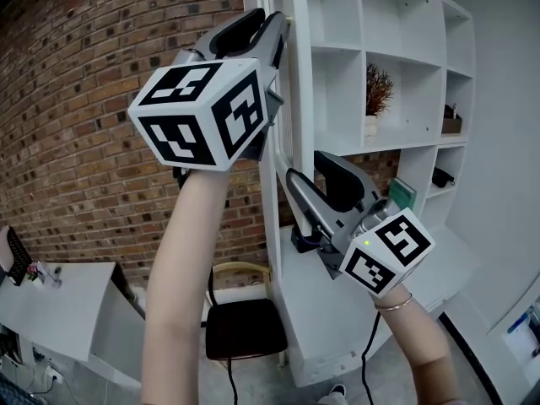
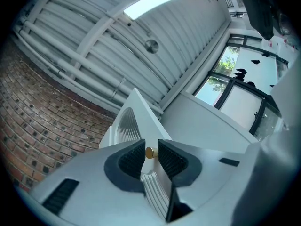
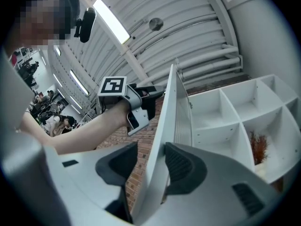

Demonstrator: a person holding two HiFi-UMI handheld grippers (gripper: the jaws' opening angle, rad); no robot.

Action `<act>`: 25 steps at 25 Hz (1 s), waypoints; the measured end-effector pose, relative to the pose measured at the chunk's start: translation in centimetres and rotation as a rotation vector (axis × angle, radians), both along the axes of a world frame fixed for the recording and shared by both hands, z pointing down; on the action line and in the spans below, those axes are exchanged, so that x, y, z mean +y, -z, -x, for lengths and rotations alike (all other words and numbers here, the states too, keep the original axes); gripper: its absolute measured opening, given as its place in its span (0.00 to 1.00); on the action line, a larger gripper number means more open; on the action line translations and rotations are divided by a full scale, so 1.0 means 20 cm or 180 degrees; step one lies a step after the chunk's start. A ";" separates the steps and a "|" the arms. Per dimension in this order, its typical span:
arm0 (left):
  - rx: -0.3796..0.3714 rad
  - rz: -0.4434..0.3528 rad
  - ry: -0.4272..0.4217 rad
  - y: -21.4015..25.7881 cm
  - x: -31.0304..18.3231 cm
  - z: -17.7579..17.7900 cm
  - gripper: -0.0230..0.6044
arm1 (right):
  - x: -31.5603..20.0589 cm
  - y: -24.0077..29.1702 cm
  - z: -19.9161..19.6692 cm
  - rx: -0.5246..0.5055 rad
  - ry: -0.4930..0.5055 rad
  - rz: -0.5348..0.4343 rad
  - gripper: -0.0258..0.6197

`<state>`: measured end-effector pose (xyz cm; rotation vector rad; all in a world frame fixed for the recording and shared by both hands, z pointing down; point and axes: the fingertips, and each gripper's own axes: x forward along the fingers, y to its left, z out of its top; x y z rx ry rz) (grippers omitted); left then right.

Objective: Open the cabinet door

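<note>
Left gripper (image 1: pixel 272 32) is pinching the brass knob (image 2: pixel 150 152) on the door (image 1: pixel 297 83). Right gripper (image 3: pixel 151 155) sits wide open around the door's edge, lower down.

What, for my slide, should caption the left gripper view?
Left gripper pinches the small brass knob on the white cabinet door.

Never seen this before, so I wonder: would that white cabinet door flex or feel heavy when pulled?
Probably stiff: the door looks a flat, straight panel. It would likely swing rather than tip, since it stands angled out from the shelves. Its small gold knob looks smooth, so perhaps slippery.
</note>
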<state>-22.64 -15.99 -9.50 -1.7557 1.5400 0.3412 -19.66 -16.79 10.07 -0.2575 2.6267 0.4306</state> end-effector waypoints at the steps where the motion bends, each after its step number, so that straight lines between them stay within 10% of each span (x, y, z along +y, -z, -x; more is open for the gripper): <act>1: 0.0000 0.0003 -0.0019 -0.01 0.00 0.00 0.15 | 0.01 0.00 -0.01 -0.0001 0.0001 -0.0002 0.31; 25: 0.0480 0.0443 0.0206 -0.76 -0.07 0.12 0.14 | -0.21 -0.29 -0.25 0.0258 -0.0146 0.0448 0.20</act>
